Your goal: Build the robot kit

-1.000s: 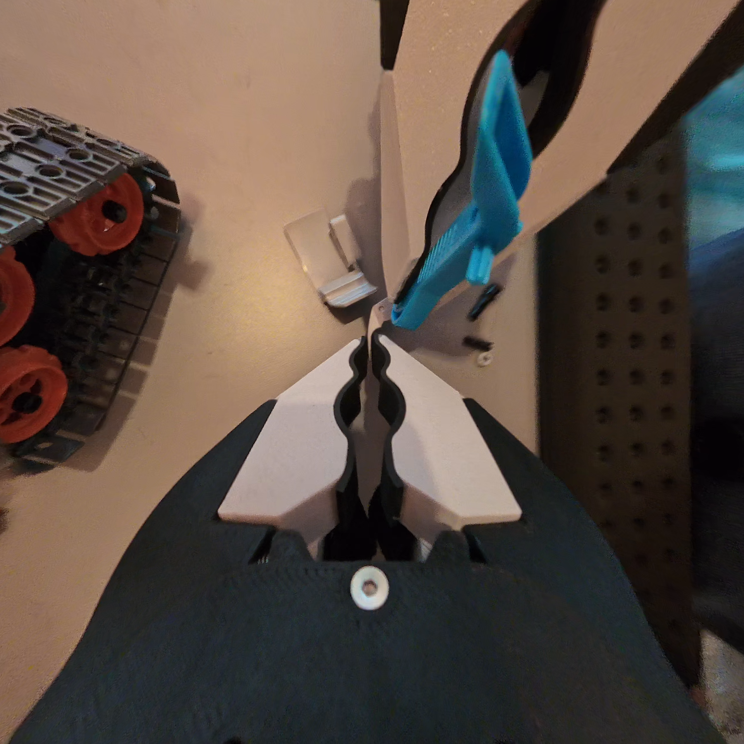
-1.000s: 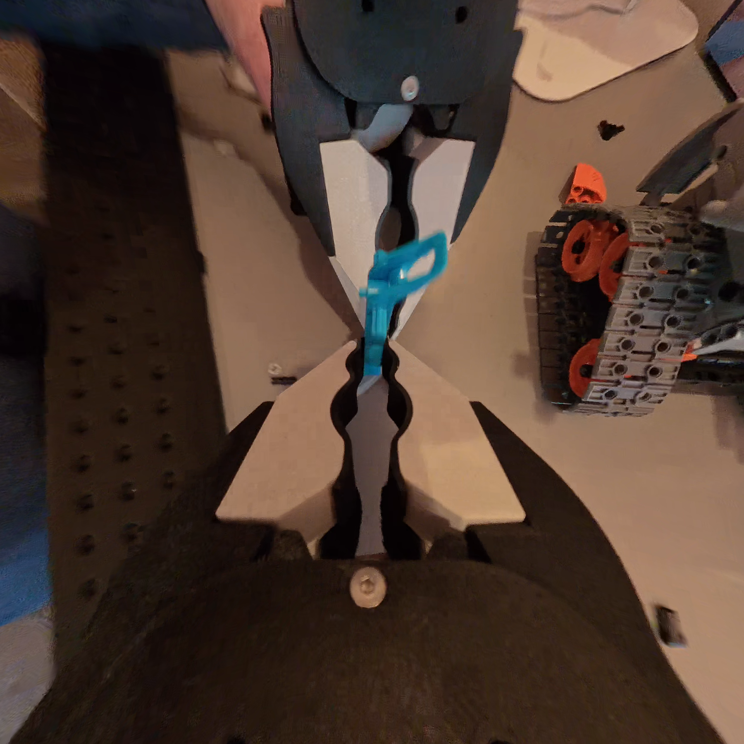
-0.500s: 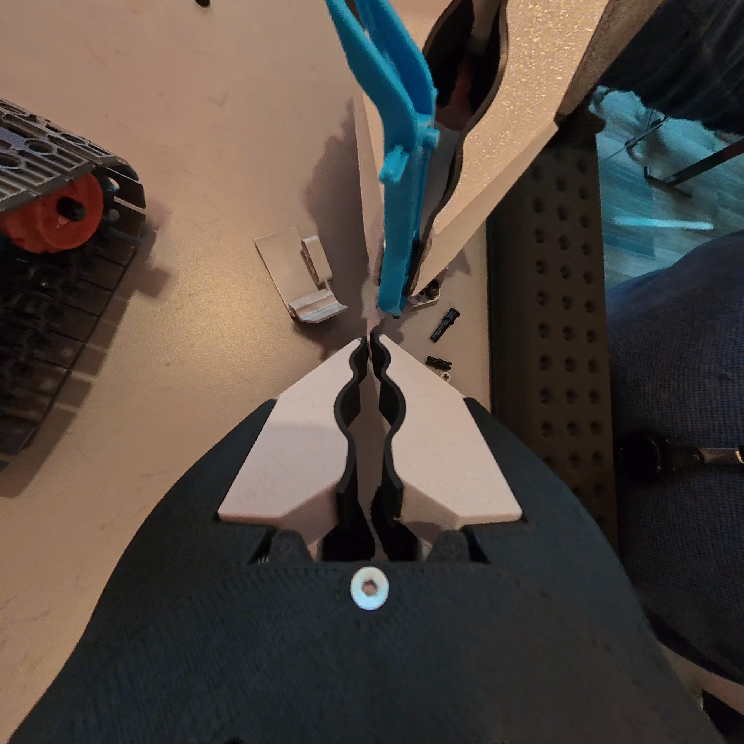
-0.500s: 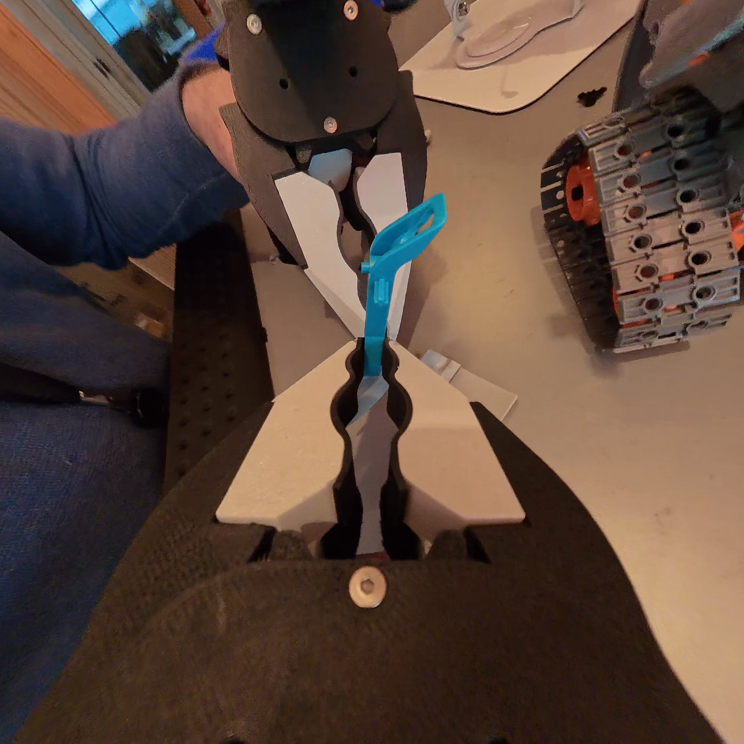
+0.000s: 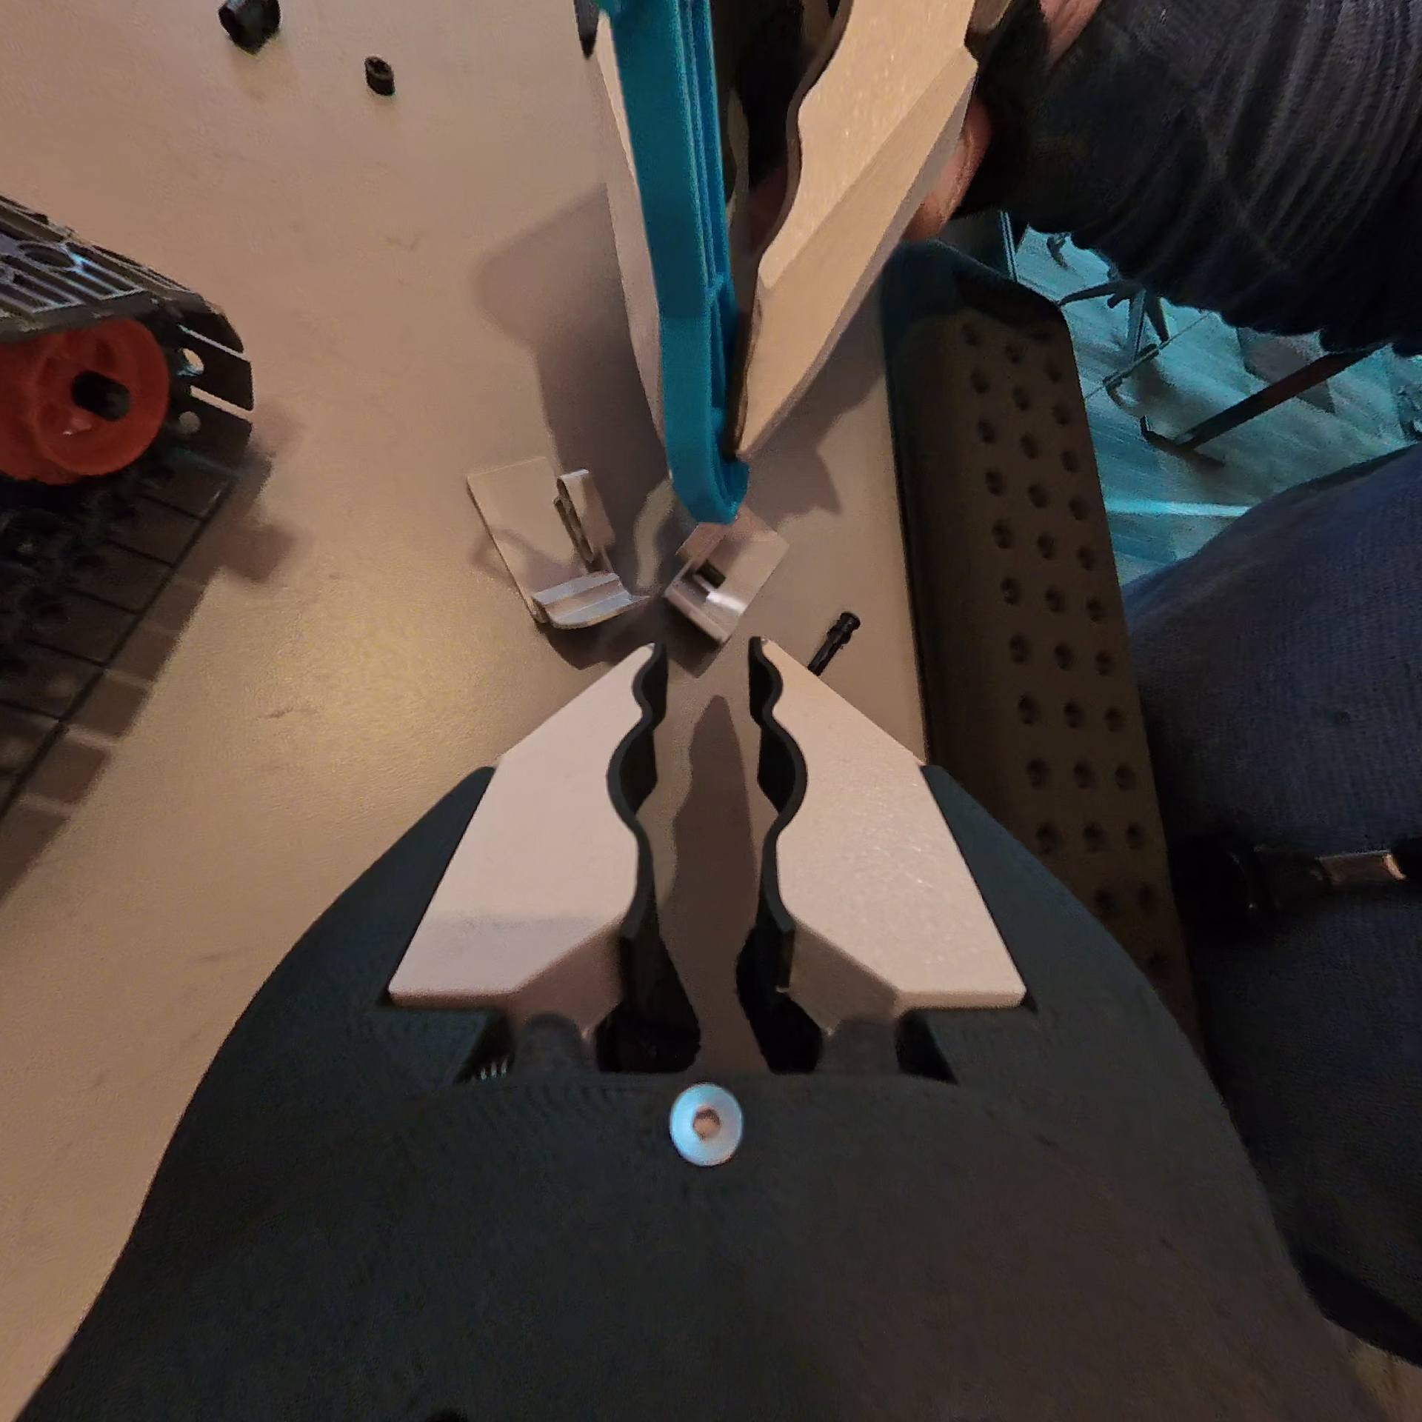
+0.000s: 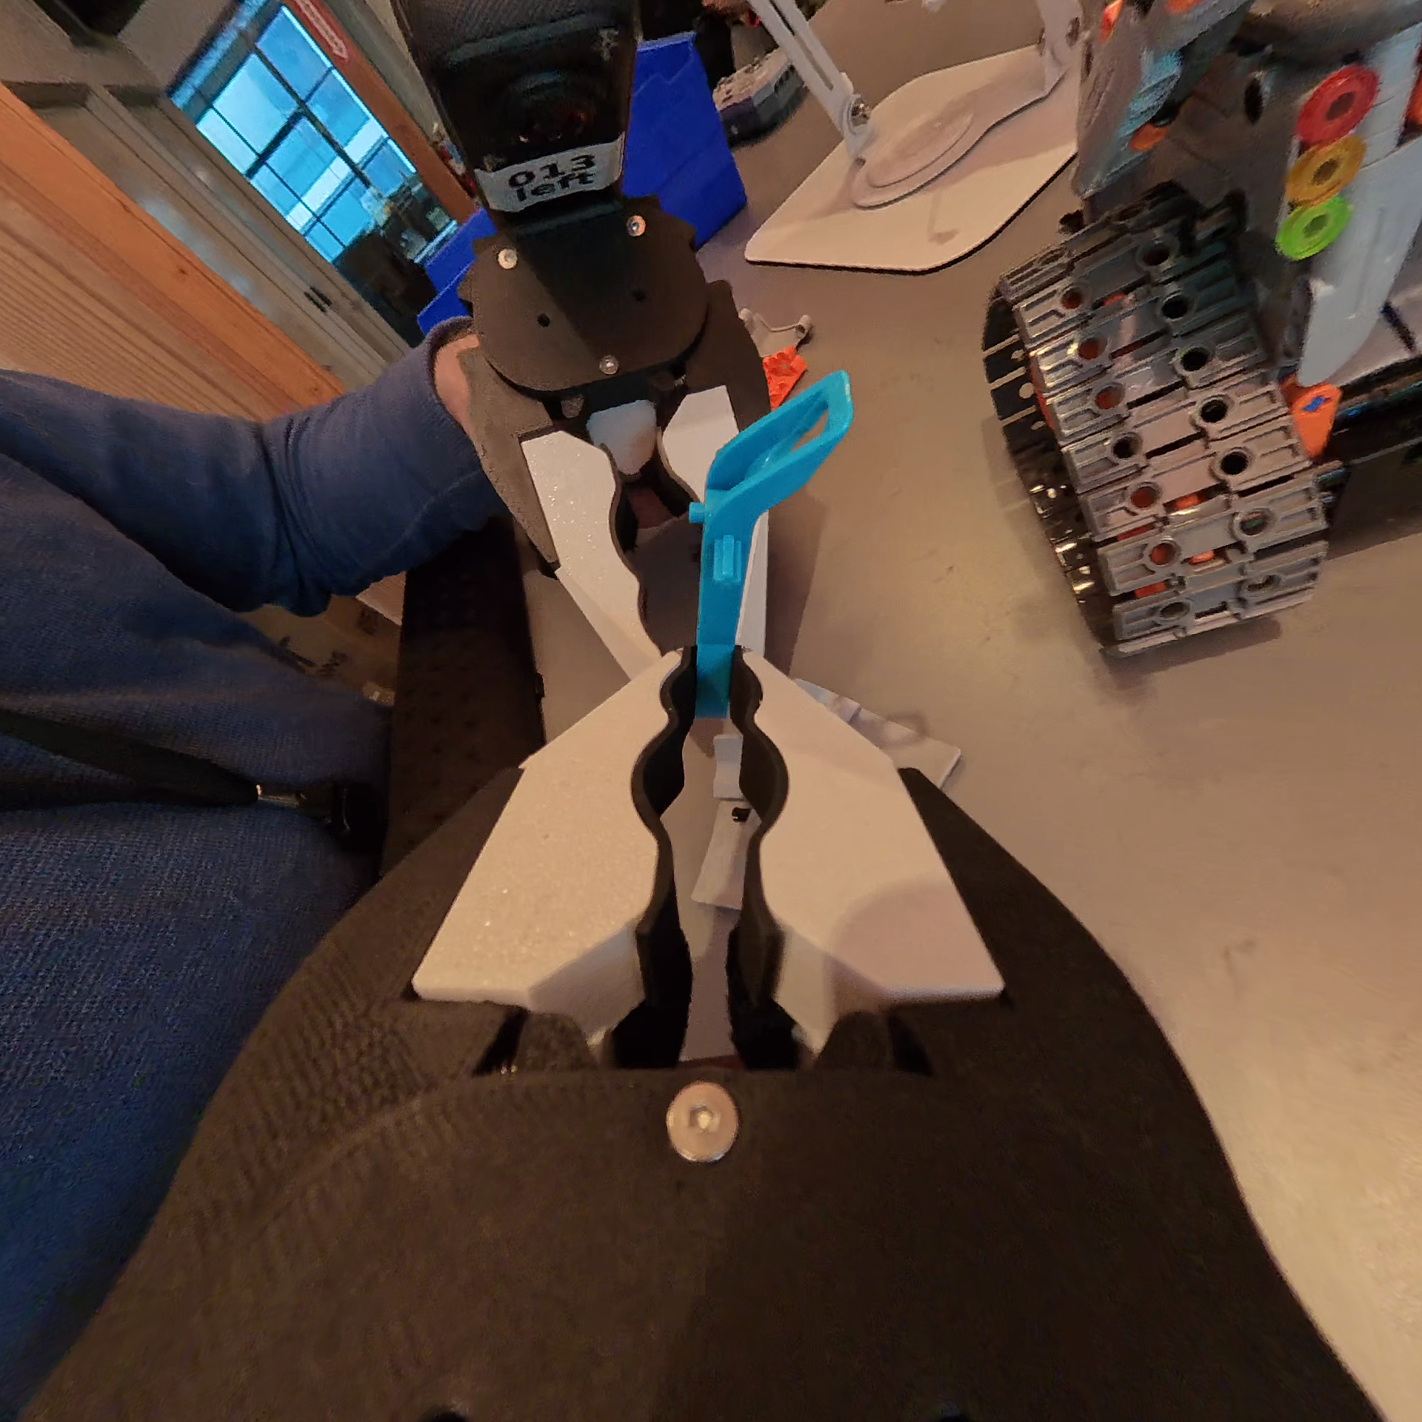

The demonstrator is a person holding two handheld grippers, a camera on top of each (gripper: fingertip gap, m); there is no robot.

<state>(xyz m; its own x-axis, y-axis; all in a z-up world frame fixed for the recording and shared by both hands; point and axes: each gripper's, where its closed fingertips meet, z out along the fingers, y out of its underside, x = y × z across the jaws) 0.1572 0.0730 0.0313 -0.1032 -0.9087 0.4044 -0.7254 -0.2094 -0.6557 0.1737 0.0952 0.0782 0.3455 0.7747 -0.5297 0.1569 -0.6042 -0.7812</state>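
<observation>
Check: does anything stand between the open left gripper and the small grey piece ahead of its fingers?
Nothing visible does: the grey piece lies just beyond the left gripper, across a small clear gap. The blue tool, clamped in the right gripper, points down at the piece's far end.

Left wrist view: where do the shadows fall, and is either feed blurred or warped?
Left wrist view: warm light, sharp; the blue tool casts a dark shadow leftward on the table; the edges bow. Right wrist view: the tool is sharp in the right claw; the tracked model is slightly soft, the window bright, the frame fisheye-curved.
</observation>
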